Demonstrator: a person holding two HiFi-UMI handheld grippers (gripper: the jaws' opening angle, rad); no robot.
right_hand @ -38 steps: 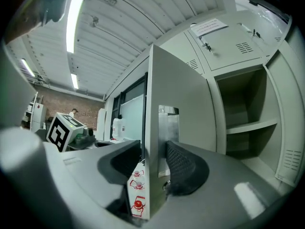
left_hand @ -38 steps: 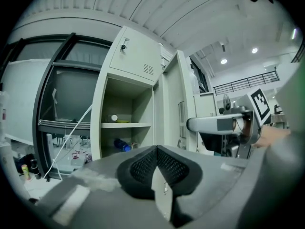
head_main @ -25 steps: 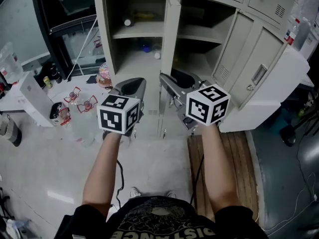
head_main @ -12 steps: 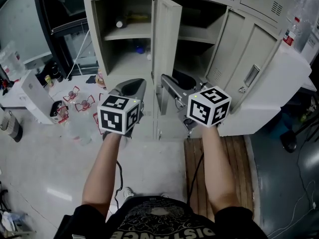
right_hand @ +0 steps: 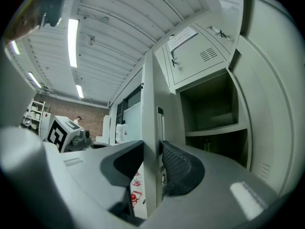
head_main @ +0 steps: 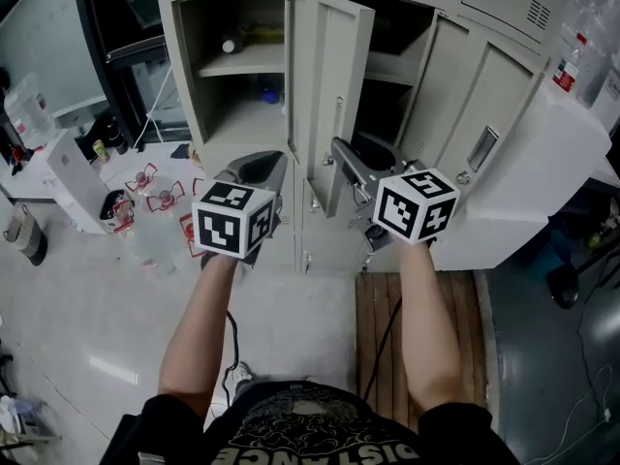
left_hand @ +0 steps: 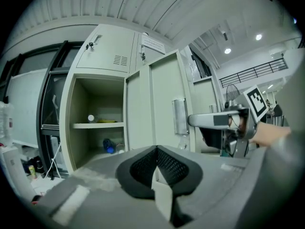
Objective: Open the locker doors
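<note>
The right hand-held gripper point(right_hand: 152, 151) has just been closing its jaws and now pinches the free edge of the tall pale grey metal locker door point(head_main: 334, 76), near its recessed handle point(left_hand: 179, 116). I judge the thin sheet edge gives a surer purchase for swinging than the shallow handle. The door stands partly swung out from the pale grey steel locker point(head_main: 179, 85). The left hand-held gripper point(head_main: 254, 168) hovers alongside, jaws together and empty, probably to stay clear of the door's path. To the right, further doors point(head_main: 489, 105) already stand wide.

I see a workshop hall: steel lockers point(head_main: 506, 93), strip lights point(right_hand: 72, 36) on a ribbed ceiling point(right_hand: 125, 26), a brick wall point(right_hand: 61, 109).
</note>
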